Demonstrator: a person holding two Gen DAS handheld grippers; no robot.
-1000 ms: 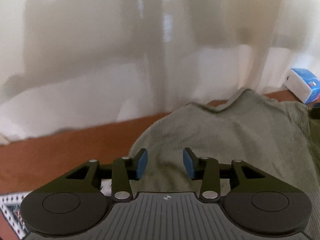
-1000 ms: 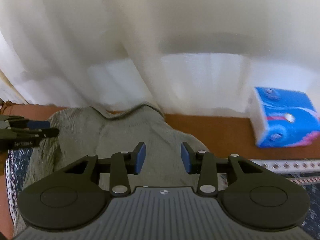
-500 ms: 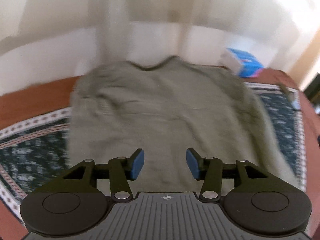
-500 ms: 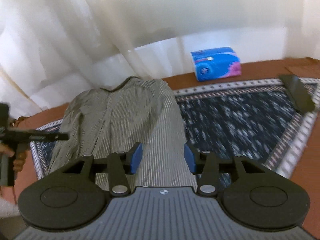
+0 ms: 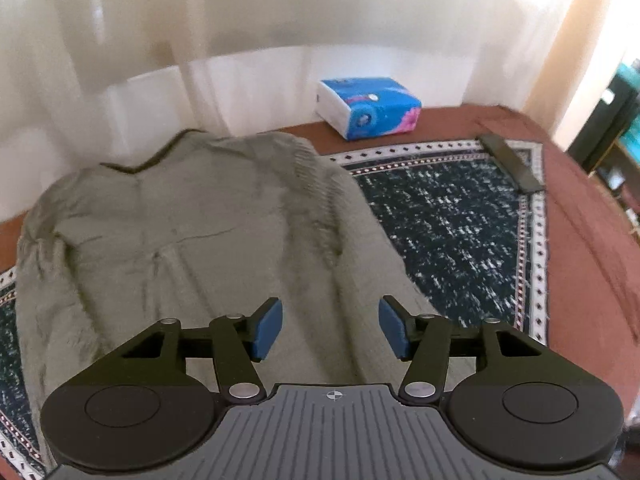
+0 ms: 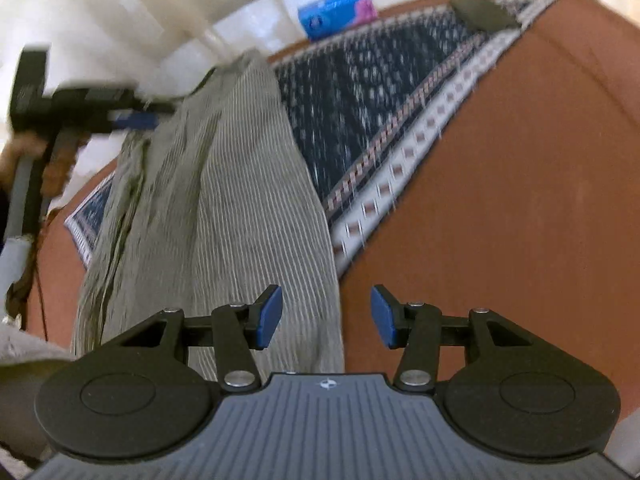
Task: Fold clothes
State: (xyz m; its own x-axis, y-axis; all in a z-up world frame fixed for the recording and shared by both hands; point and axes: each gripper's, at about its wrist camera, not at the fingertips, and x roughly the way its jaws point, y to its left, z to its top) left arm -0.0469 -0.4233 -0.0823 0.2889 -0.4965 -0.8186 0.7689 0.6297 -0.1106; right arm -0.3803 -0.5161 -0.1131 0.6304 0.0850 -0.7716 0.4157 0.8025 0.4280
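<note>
A grey-green ribbed sweater [image 5: 192, 232] lies flat on the table, its neck towards the curtain and its sides folded in. It also shows in the right wrist view [image 6: 224, 200] as a long narrow strip. My left gripper [image 5: 330, 330] is open and empty above the sweater's lower part. My right gripper [image 6: 325, 316] is open and empty over the sweater's bottom right corner and the bare table. The left gripper [image 6: 132, 118] shows at the far left of the right wrist view, above the sweater.
A dark blue patterned mat [image 5: 460, 216] with a white border covers the brown table [image 6: 520, 184]. A blue tissue pack [image 5: 368, 106] stands at the back by the white curtain [image 5: 280, 12]. A dark flat remote [image 5: 514, 162] lies on the mat's far right edge.
Both grippers have pulled back from the sweater's neck towards its bottom hem. Both stay open and empty. The right gripper has tilted and swung down to the near right corner.
</note>
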